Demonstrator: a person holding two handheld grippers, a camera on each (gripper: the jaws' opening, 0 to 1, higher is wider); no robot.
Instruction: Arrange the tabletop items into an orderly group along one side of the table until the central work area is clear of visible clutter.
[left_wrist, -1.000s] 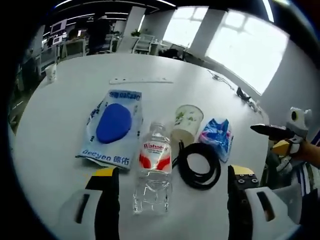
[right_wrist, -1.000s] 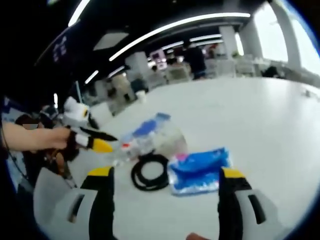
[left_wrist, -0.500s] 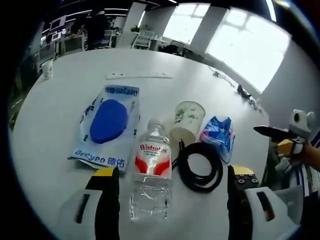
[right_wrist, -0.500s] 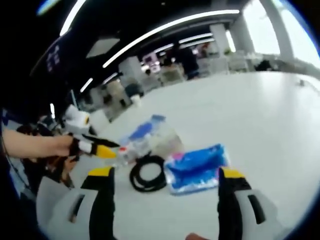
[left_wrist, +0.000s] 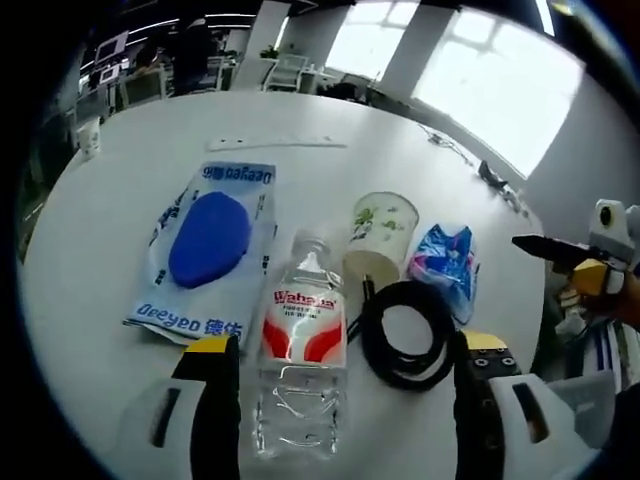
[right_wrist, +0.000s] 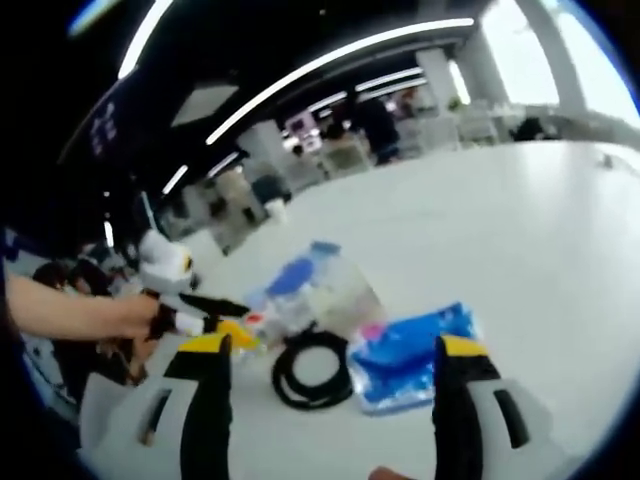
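Nothing is gripped yet, so this looks like the approach. The left gripper (left_wrist: 335, 400), jaws spread and empty, straddles the water bottle (left_wrist: 302, 360) lying at bottom centre; closing on it seems next. Black cable coil (left_wrist: 405, 335), paper cup (left_wrist: 378, 235) and blue packet (left_wrist: 445, 268) sit right, blue pouch (left_wrist: 207, 250) left. The right gripper (right_wrist: 325, 400) also gapes empty.

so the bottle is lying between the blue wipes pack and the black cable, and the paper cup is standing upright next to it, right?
Not quite. The cup is tipped on its side, as the left gripper view shows. The rest holds: the bottle lies between the wipes pack and the cable.
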